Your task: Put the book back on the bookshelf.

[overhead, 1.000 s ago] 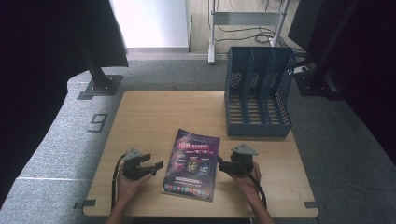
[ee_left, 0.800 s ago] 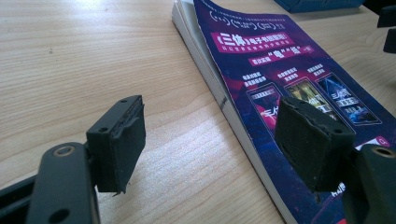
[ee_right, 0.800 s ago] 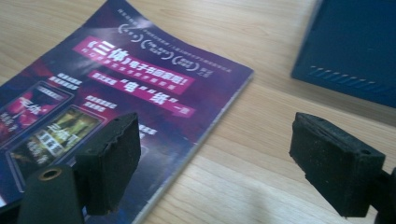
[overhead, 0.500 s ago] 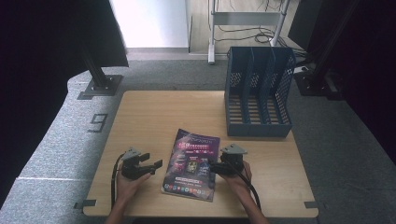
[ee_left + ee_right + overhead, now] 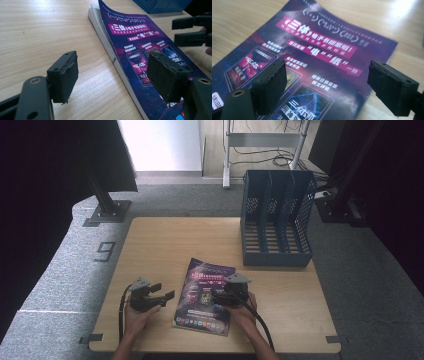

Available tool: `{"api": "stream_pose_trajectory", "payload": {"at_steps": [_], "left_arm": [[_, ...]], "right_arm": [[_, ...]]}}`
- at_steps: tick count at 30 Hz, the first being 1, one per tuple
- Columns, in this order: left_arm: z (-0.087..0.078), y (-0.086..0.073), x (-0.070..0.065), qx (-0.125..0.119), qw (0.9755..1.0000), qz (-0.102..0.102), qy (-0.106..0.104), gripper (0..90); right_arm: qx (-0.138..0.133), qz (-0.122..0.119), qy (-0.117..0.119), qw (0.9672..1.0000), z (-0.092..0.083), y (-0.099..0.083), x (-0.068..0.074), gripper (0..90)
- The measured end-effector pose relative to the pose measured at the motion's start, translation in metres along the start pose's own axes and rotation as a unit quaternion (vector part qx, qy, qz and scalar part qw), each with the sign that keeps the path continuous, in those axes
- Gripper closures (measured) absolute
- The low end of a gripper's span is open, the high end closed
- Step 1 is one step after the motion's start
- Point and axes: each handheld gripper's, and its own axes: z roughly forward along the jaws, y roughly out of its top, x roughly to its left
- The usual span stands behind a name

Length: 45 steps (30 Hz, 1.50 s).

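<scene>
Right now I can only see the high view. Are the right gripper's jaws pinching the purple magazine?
Observer: No. In the right gripper view the right gripper is open, its pads spread above the magazine cover with nothing between them.
Operator: Is the magazine thick?
Observer: The left gripper view shows a stack of white page edges under the cover of the magazine, so it has many pages.
Operator: Is the cover flat?
Observer: Not quite. In that view the cover's far corner curls up off the pages.
Operator: And the left gripper?
Observer: The left gripper is open too, over the wooden table beside the page edges.
</scene>
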Motion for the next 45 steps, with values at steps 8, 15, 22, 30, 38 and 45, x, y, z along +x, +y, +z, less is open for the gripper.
{"api": "stream_pose_trajectory", "payload": {"at_steps": [8, 15, 22, 30, 38, 45], "left_arm": [[0.004, -0.001, -0.003, 0.009, 0.9999, 0.007, 0.0, 25.5], [0.009, -0.002, -0.011, 0.023, 0.9992, 0.03, 0.015, 25.4], [0.015, 0.001, -0.015, 0.032, 0.9987, 0.036, 0.019, 25.4], [0.032, 0.014, -0.024, 0.047, 0.9976, 0.051, 0.009, 24.4], [0.054, 0.019, -0.025, 0.057, 0.9969, 0.054, 0.009, 24.6], [0.071, 0.02, -0.032, 0.071, 0.9952, 0.067, 0.01, 24.6]], "right_arm": [[0.019, 0.005, -0.013, 0.9997, 0.009, -0.012, -0.005, 13.6], [0.036, 0.015, -0.01, 0.9992, 0.012, -0.015, -0.01, 12.0], [0.031, 0.018, -0.01, 0.9993, 0.012, -0.016, -0.012, 14.3], [0.03, 0.014, -0.009, 0.9994, 0.012, -0.016, -0.013, 15.2], [0.031, 0.014, -0.01, 0.9994, 0.012, -0.016, -0.012, 15.7], [0.029, 0.013, -0.011, 0.9994, 0.012, -0.017, -0.012, 15.8]]}}
